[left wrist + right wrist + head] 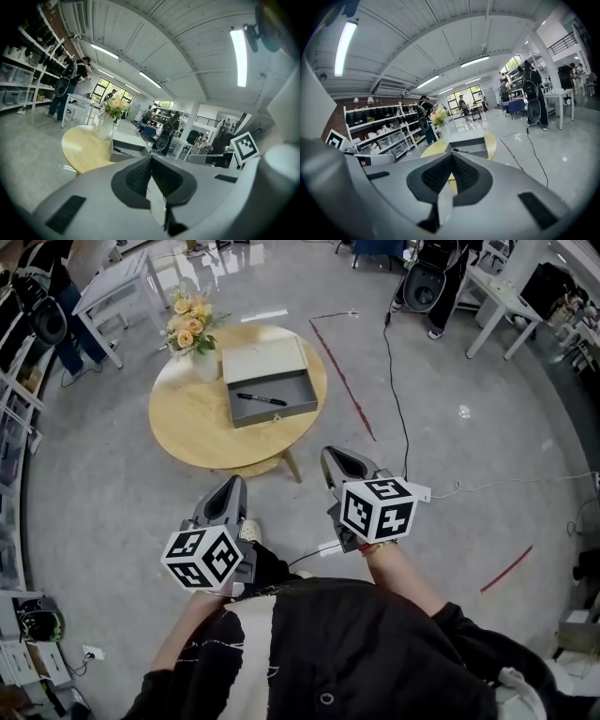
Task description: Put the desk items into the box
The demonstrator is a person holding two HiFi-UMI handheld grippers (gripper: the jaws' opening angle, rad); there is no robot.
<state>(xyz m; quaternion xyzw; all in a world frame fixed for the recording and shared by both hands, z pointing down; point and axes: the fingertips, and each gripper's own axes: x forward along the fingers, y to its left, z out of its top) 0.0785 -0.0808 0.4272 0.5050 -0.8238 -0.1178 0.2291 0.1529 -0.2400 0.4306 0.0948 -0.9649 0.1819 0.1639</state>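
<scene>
Round tabletop (pixel 192 423) with a flower vase (pixel 202 364) near its left edge; left tongs (pixel 232 482), clenched on nothing, well apart from the tabletop; open grey box (pixel 272 414) holding a black pen (pixel 261 398); right tongs (pixel 333 454), likewise clenched and empty.

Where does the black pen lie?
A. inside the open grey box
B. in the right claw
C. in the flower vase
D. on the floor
A: in the head view the pen lies on the bottom of the open box on the round table.
</scene>
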